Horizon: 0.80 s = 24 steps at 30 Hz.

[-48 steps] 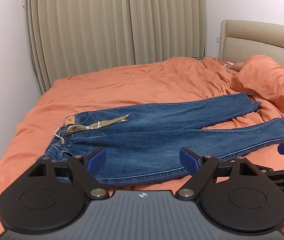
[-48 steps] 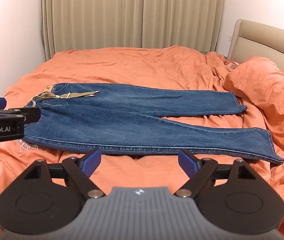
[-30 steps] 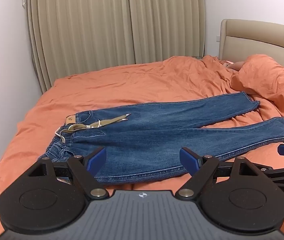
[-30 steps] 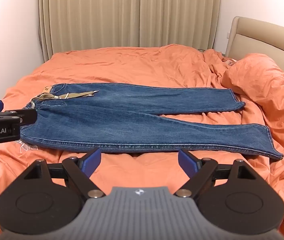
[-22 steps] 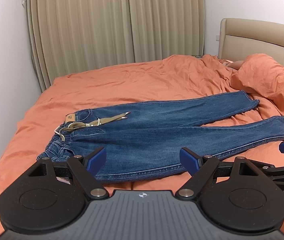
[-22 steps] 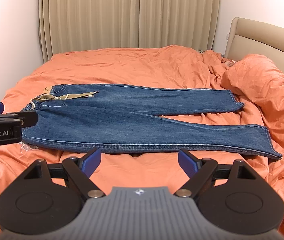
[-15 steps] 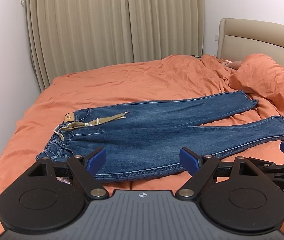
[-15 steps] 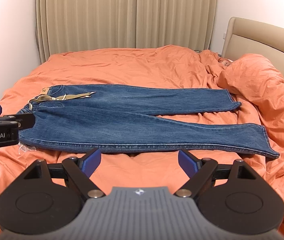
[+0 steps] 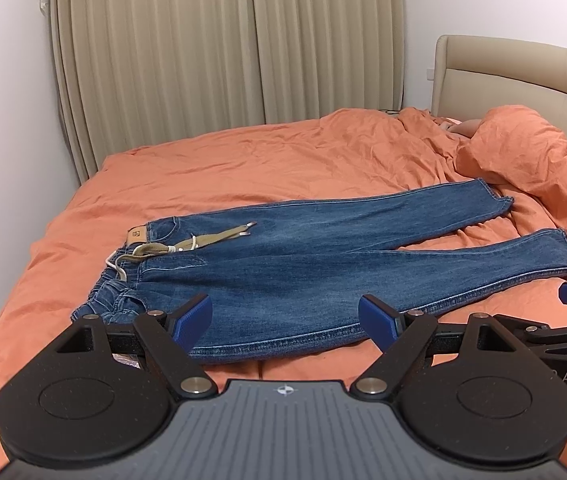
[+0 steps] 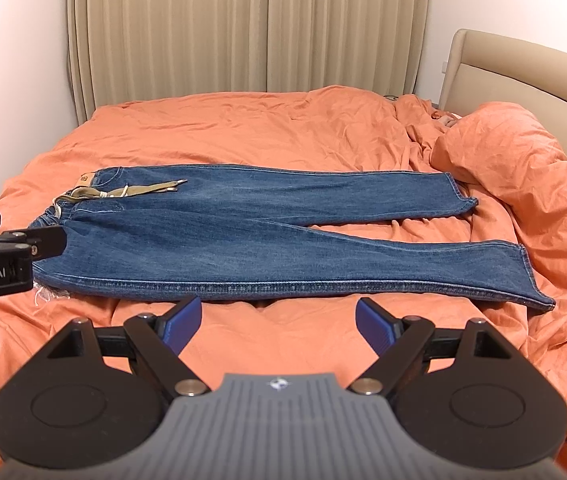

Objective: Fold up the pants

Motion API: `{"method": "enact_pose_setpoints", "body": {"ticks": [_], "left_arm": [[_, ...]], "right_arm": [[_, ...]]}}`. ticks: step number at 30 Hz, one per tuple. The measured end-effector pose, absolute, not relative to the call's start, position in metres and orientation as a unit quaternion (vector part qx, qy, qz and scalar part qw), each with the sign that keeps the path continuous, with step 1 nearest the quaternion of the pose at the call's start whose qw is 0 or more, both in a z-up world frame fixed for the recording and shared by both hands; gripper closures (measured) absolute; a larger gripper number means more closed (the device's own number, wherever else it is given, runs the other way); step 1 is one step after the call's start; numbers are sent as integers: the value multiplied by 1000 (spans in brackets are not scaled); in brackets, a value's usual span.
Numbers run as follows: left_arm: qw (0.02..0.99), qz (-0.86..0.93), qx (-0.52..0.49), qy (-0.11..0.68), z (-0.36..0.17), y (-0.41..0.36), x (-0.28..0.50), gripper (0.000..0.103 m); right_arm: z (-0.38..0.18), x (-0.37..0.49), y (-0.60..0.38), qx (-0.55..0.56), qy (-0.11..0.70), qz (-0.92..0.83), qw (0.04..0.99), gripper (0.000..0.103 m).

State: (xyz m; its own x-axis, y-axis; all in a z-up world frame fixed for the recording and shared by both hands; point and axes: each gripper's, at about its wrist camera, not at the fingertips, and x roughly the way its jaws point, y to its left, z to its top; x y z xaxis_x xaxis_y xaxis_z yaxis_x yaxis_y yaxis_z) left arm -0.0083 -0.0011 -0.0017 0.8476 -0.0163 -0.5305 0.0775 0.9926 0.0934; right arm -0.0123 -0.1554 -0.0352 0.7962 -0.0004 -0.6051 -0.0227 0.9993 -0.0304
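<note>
Both sets of jaws stand wide apart with nothing between them: the left gripper (image 9: pixel 285 316) hangs above the near edge of the pants (image 9: pixel 315 268) close to the seat and upper leg, and the right gripper (image 10: pixel 277 320) hangs over bare orange bedcover (image 10: pixel 283 332) just short of the near leg's side seam. That spread looks deliberate, since two open grippers held side by side along one long edge suit a lengthwise fold, each free to take a separate hold on the same leg. The pants lie flat across the bed, waistband (image 10: pixel 83 196) to the left and hems to the right, the two legs parted in a narrow V so that the near leg (image 10: pixel 403 268) and the far leg (image 10: pixel 343 200) do not overlap beyond the crotch (which leaves either one free to be lifted alone). A tan drawstring (image 10: pixel 143 190) lies loose over the waist area and a leather patch (image 9: pixel 137 234) sits at the far corner of the waistband. My guess is that the first step in hand is to bring one leg over the other, and no fold has yet been made. Beyond the pants, a bunched orange duvet (image 10: pixel 523 168) rises at the right beside the hems, near enough that a swung hem might catch on it; a beige headboard (image 10: pixel 523 68) and closed curtains (image 10: pixel 243 28) stand behind.
</note>
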Motion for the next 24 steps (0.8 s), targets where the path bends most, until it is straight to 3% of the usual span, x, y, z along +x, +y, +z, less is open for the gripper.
{"method": "enact_pose_setpoints", "body": {"ticks": [24], "left_arm": [[958,-22,60,280,-7,6,-9,6]], "right_arm": [[-36,-11,-154,-14,322,4,947,22]]}}
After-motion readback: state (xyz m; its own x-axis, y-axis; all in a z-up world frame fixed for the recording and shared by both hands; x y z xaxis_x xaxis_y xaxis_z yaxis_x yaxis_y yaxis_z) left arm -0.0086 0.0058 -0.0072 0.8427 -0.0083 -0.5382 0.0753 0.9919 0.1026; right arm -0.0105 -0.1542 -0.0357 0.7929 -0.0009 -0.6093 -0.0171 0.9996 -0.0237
